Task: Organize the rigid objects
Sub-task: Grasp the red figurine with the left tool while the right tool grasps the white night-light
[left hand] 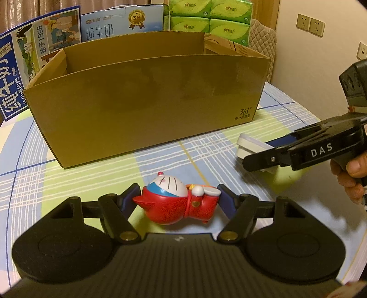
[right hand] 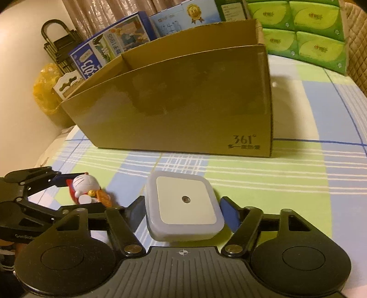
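A red and blue cat toy figure (left hand: 179, 201) lies on its side on the checked cloth, in front of the open cardboard box (left hand: 146, 98). My left gripper (left hand: 179, 194) is shut on it, one pad against each end; the right wrist view shows the figure (right hand: 84, 185) at lower left in the left gripper (right hand: 89, 194). A flat white square night light (right hand: 183, 206) sits low over the cloth with my right gripper (right hand: 182, 204) shut on its two sides. In the left wrist view the right gripper (left hand: 254, 151) comes in from the right, a hand on its handle, with the night light (left hand: 250, 143) in its jaws.
The cardboard box (right hand: 183, 103) stands open at the top, its inside hidden. Behind it lean blue milk cartons (left hand: 45, 45) and stacked green tissue packs (left hand: 211, 18). The checked tablecloth (right hand: 298, 178) stretches to the right. A yellow bag (right hand: 45, 91) and a black rack (right hand: 57, 43) stand beyond the table's left edge.
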Tool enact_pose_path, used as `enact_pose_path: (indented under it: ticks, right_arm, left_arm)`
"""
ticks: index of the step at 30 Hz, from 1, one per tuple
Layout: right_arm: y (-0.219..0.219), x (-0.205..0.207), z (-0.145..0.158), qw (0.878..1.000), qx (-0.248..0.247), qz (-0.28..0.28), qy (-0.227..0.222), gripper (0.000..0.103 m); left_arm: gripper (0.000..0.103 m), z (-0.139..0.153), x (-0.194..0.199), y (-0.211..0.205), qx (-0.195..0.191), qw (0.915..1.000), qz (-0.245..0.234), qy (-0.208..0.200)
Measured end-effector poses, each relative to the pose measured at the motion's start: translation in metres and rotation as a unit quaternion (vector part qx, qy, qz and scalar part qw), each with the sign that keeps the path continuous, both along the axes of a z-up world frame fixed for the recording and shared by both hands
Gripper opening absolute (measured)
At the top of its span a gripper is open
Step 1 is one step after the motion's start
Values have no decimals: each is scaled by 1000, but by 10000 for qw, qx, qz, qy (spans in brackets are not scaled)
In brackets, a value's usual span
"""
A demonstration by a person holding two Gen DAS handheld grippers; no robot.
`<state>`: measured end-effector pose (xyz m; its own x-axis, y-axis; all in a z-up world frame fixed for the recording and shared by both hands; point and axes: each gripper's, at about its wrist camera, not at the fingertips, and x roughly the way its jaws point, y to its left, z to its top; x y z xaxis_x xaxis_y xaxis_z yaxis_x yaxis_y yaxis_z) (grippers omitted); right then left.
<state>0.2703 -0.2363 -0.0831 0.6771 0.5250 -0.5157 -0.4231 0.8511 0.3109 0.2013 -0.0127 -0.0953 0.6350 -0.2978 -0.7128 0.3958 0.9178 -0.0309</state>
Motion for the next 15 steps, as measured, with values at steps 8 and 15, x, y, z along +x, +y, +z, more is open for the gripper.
enact_pose_path:
  ticks: [8, 15]
  right_arm:
    - [4, -5, 2, 10000, 64, 14, 41, 62]
    - [10, -12, 8, 9998, 16, -129, -172, 62]
  left_arm:
    - [69, -6, -2, -6, 191, 9998, -89, 41]
    - [69, -10, -2, -9, 299, 9994, -158, 68]
